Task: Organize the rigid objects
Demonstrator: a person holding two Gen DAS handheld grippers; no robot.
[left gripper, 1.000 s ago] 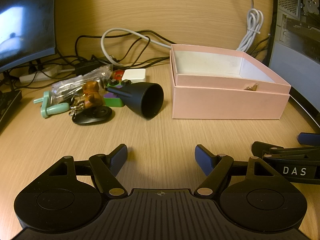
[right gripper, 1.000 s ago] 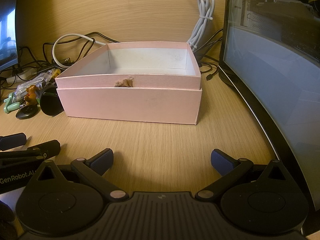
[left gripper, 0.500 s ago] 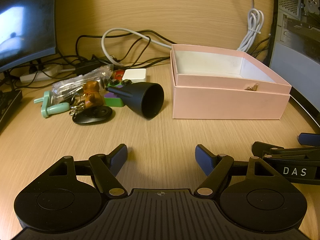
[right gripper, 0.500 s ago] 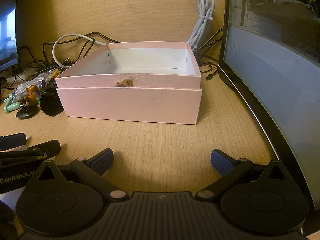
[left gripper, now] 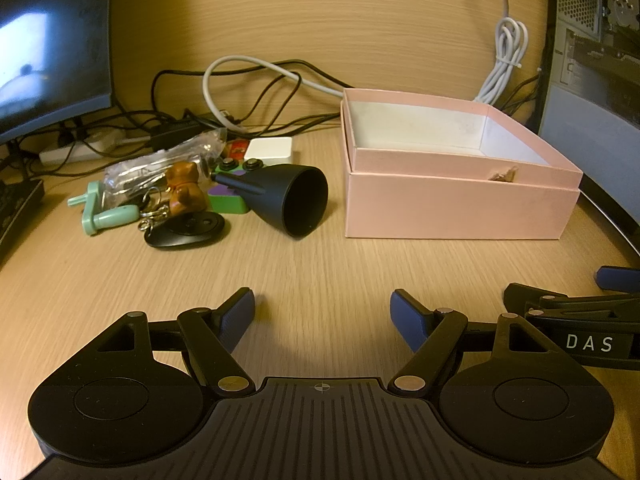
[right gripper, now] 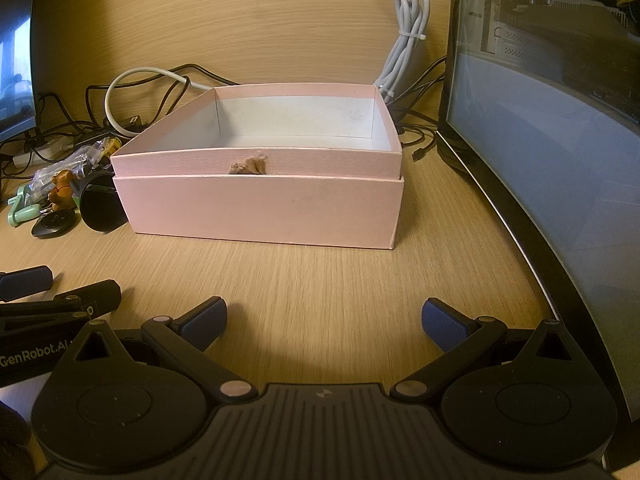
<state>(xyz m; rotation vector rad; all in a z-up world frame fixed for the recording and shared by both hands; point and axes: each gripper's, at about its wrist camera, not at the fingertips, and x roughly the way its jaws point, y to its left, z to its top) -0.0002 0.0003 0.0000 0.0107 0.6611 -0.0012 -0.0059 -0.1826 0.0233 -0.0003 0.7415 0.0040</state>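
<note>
Both claws, left claw (left gripper: 322,312) and right claw (right gripper: 324,320), gape wide and hold nothing above the bench (left gripper: 320,264), facing 1 pink box (right gripper: 260,208) (black cone (left gripper: 288,198) beside it).

1. The box (left gripper: 460,208) sat on the desk (left gripper: 320,264), toward its back right.
2. The funnel (left gripper: 288,200) lay just left of the box.
3. The keychain figure (left gripper: 183,194), fob (left gripper: 186,230) and peg (left gripper: 108,216) clustered left of the funnel.
4. Cables (left gripper: 248,92) ran along the desk's back edge.

Bare desk (left gripper: 320,264) ahead (pink box (left gripper: 460,208) right, clutter (left gripper: 192,196) left).
</note>
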